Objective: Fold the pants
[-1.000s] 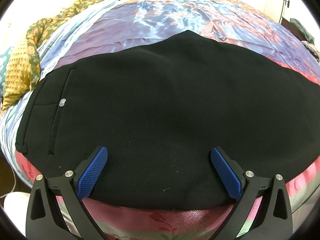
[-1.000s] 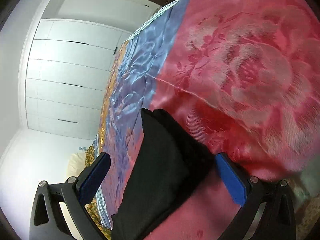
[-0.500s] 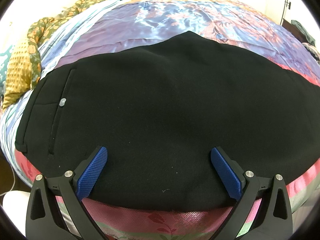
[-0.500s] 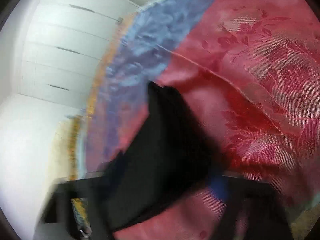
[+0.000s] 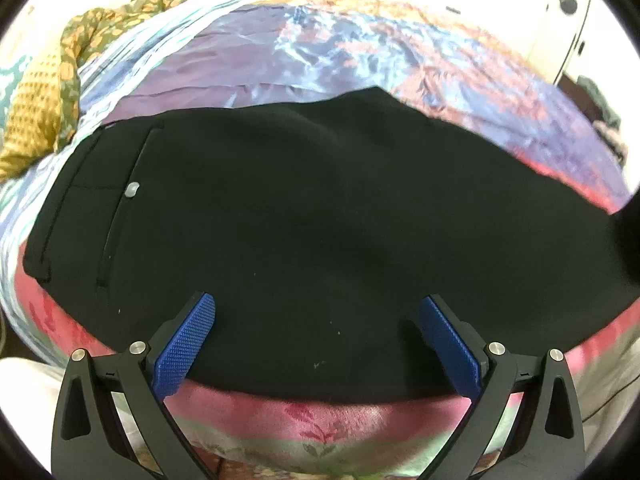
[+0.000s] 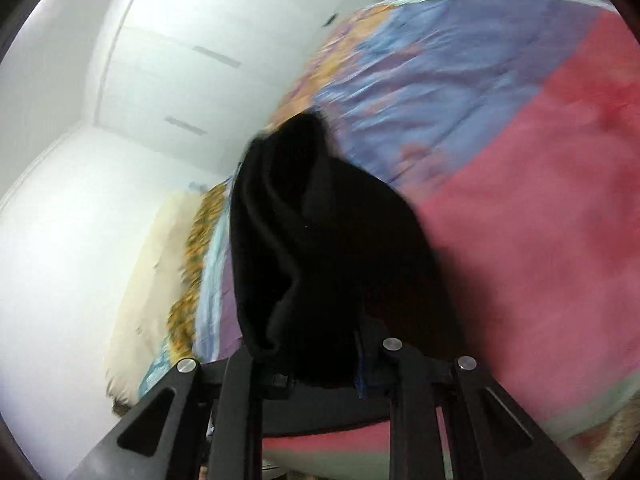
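Black pants (image 5: 320,220) lie flat across the bed, waistband and a back pocket with a grey button (image 5: 131,190) at the left. My left gripper (image 5: 316,340) is open, its blue pads over the near edge of the pants, holding nothing. In the right wrist view my right gripper (image 6: 316,364) is shut on the leg end of the pants (image 6: 320,240), which rises bunched and lifted above the bedspread. The view is blurred by motion.
A satin bedspread (image 5: 360,52) in purple, blue and pink (image 6: 520,220) covers the bed. A yellow-green patterned cloth (image 5: 48,92) lies at the far left. White wardrobe doors (image 6: 192,60) stand behind the bed. The bed's near edge is just below my left gripper.
My right gripper closed on the leg end of the pants and lifted it off the bed, swinging the view. My left gripper stayed open in place.
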Demonstrator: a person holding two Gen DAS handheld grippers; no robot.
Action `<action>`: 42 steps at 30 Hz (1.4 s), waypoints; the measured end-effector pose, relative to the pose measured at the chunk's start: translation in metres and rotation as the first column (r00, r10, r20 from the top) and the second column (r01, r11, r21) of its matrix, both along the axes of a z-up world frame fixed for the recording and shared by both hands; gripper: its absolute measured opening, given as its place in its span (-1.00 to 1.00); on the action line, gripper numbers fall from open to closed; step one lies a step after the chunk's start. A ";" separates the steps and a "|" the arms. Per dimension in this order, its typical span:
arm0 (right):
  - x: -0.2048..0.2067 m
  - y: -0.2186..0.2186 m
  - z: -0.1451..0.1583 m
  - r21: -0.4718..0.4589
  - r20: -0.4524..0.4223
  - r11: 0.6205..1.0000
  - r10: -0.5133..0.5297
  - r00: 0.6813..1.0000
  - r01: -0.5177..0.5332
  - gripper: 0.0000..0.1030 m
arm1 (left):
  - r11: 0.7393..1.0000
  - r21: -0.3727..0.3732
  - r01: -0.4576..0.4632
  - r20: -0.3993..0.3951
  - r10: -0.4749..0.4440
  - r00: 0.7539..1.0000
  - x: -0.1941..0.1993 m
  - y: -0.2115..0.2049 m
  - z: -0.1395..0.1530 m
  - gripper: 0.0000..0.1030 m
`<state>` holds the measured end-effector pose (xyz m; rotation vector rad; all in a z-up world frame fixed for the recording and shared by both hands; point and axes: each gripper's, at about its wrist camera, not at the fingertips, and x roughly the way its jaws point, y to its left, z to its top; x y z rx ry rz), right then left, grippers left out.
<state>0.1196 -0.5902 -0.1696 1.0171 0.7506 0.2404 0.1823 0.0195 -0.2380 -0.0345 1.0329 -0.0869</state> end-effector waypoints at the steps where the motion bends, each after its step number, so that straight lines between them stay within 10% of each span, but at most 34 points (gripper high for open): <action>1: 0.005 0.022 0.000 0.011 0.009 1.000 0.015 1.000 -0.015 -0.59 | 1.000 -0.023 -0.002 0.005 0.002 1.000 -0.001 0.003 0.001 0.97; 9: 0.059 0.259 -0.031 -0.128 -0.003 0.958 0.259 0.966 -0.258 -0.56 | 0.983 -0.183 0.009 0.013 -0.007 1.000 -0.008 0.028 0.015 0.96; 13: 0.056 0.348 -0.049 -0.405 -0.143 0.776 0.469 0.872 -0.484 0.48 | 0.968 -0.250 0.004 0.023 0.002 1.000 -0.017 0.046 0.024 0.96; 16: 0.018 0.348 -0.036 -0.556 -0.119 0.678 0.508 0.853 -0.481 0.55 | 0.967 -0.254 -0.018 0.015 0.023 1.000 -0.024 0.055 0.030 0.95; 20: -0.040 0.302 -0.006 -0.760 0.008 0.595 0.412 0.911 -0.262 0.96 | 0.957 -0.275 0.095 0.093 -0.071 0.993 -0.033 0.023 0.056 0.62; 24: -0.057 0.263 0.002 -0.788 0.063 0.598 0.317 0.946 -0.148 0.96 | 0.939 -0.260 0.225 0.047 -0.221 0.974 -0.006 -0.040 0.061 0.24; 32: -0.049 0.248 0.005 -0.741 0.068 0.661 0.253 0.965 -0.122 0.96 | 0.963 -0.092 0.252 -0.069 -0.258 0.964 0.016 -0.094 0.023 0.20; 39: -0.048 0.247 -0.005 -0.726 0.049 0.672 0.264 0.963 -0.147 0.96 | 0.969 -0.081 0.231 -0.067 -0.237 0.969 0.008 -0.091 0.021 -0.94; 42: -0.049 0.247 -0.003 -0.732 0.061 0.669 0.254 0.965 -0.130 0.96 | 0.971 -0.121 0.208 -0.033 -0.213 0.976 0.004 -0.078 0.034 -0.96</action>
